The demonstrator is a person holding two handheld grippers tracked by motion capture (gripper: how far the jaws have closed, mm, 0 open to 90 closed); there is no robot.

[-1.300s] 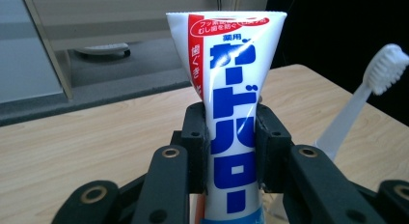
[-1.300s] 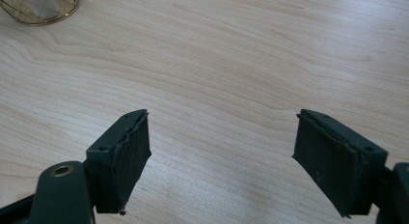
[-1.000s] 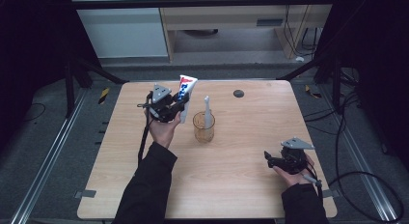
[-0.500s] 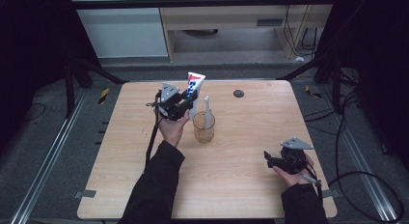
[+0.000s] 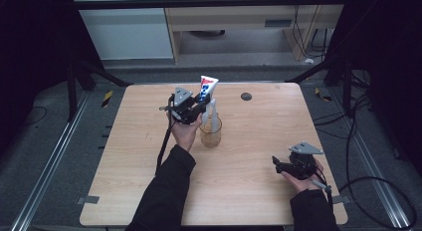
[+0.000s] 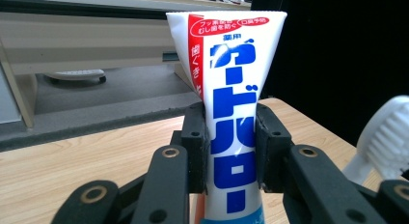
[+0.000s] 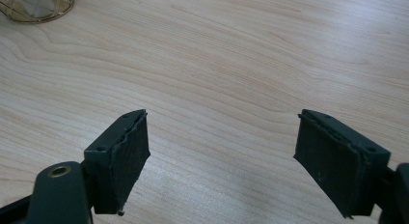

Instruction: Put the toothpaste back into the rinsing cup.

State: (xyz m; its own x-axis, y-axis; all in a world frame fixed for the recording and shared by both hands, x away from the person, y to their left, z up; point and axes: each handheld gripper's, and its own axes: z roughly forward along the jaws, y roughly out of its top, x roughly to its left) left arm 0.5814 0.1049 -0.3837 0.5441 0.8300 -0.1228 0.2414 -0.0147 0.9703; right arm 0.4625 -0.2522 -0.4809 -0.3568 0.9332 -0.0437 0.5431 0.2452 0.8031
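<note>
Left claw (image 6: 230, 151) clamps an upright toothpaste tube (image 6: 232, 113) beside the cup (image 5: 211, 133); right claw (image 7: 236, 161) gapes wide over the tabletop (image 7: 231, 64).

In the left gripper view the toothpaste tube (image 6: 235, 122) runs off the bottom edge, its cap unseen, and the toothbrush (image 6: 386, 137) is blurred and cut by the right edge.
</note>
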